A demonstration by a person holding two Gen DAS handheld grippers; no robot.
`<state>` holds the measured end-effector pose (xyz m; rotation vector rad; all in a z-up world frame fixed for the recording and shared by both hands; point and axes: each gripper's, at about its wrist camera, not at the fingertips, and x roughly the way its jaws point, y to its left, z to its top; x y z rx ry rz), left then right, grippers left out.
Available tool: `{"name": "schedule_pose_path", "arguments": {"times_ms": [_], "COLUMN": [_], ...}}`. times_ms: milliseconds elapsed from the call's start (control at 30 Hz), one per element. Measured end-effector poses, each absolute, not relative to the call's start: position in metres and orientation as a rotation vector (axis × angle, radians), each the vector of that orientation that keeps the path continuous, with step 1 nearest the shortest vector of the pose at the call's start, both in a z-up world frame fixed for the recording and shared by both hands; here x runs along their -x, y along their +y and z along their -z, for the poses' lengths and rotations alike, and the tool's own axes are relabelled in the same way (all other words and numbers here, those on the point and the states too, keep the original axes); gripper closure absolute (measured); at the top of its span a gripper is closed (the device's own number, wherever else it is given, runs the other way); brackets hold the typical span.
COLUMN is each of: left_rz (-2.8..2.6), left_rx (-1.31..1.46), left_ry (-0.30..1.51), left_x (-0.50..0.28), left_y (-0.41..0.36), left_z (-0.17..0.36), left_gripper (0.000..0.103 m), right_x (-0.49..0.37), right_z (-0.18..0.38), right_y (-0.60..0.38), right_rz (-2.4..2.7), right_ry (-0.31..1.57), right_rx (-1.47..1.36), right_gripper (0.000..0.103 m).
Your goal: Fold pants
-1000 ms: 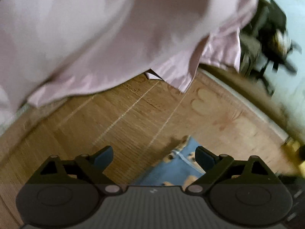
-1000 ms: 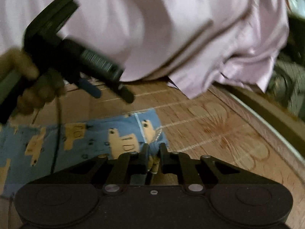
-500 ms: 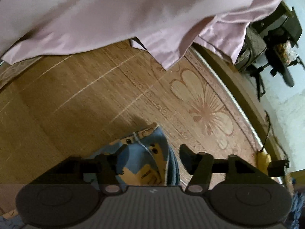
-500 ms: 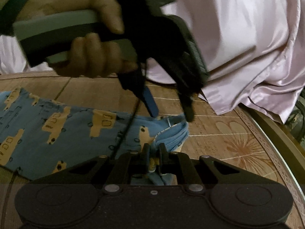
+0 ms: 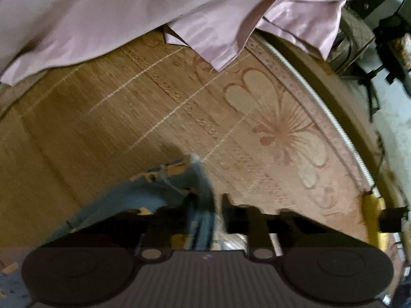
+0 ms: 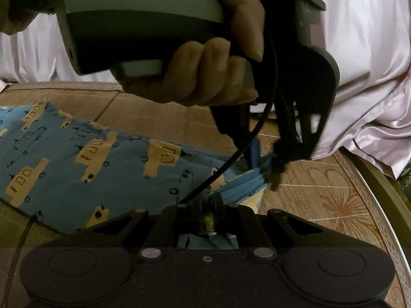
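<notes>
On one mat (image 6: 159, 118), two grippers (image 6: 209, 214) pinch one pants (image 6: 77, 164).

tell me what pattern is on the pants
Blue pants printed with yellow trucks outlined in black; clearest in the right wrist view.

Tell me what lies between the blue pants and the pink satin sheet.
Bare woven mat, with pale lines and a flower print; nothing rests on it between the blue pants and the pink satin sheet. The left wrist view shows this best.
</notes>
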<state>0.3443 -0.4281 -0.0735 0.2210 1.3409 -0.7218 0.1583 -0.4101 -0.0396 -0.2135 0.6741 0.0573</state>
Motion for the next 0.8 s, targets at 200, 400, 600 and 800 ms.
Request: {"name": "schedule_pose_path", "arguments": {"times_ms": [200, 400, 600, 800], "left_rz": [0.710, 0.716, 0.685, 0.643], "left_rx": [-0.153, -0.042, 0.094, 0.195], "left_ry": [1.359, 1.408, 1.460, 1.485], "left_x": [-0.349, -0.360, -0.366, -0.366], "left_y": [-0.418, -0.406, -0.396, -0.388], "left_z": [0.077, 0.082, 0.087, 0.086], "left_gripper": [0.094, 0.094, 0.094, 0.094], "right_x": [-0.155, -0.153, -0.161, -0.167], "right_z": [0.035, 0.028, 0.040, 0.046], "right_y": [-0.419, -0.426, -0.418, -0.417], "right_rz": [-0.031, -0.011, -0.007, 0.029], "right_ry": [0.673, 0.666, 0.714, 0.733], "right_rx": [0.171, 0.132, 0.179, 0.177], "right_gripper": [0.078, 0.042, 0.038, 0.037]}}
